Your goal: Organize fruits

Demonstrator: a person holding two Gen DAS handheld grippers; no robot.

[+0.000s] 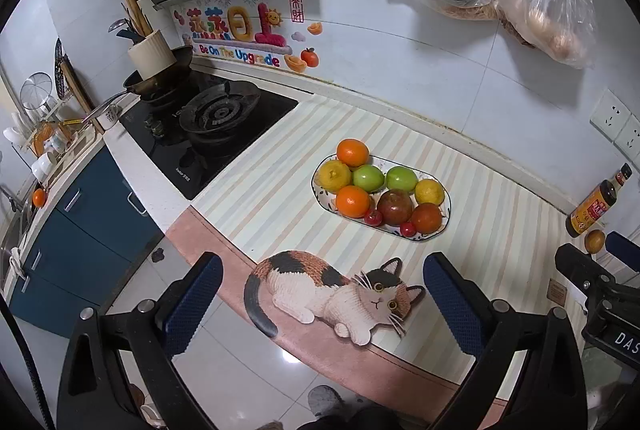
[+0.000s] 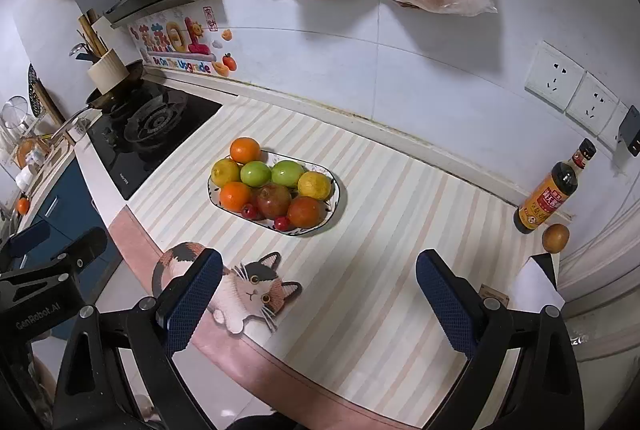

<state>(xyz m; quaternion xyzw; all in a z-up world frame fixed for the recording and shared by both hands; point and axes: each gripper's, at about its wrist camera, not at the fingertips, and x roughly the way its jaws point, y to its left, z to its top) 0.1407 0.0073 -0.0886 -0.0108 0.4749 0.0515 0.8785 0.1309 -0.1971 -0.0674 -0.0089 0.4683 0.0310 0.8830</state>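
The left gripper (image 1: 322, 294) is held in the air with its two blue-padded fingers (image 1: 192, 304) spread wide apart, and nothing is between them. The right gripper (image 2: 318, 296) is in the same pose: its fingers (image 2: 446, 304) are far apart and hold nothing. Both point forward and a little downward. The two grippers are side by side, each one visible at the edge of the other wrist view.

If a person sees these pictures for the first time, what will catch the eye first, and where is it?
First, the oval plate heaped with bright fruit in the middle of the striped mat. Next, the cartoon cat printed at the mat's near edge, between both open, empty tongs. A lone brown fruit lies beside the sauce bottle at far right.
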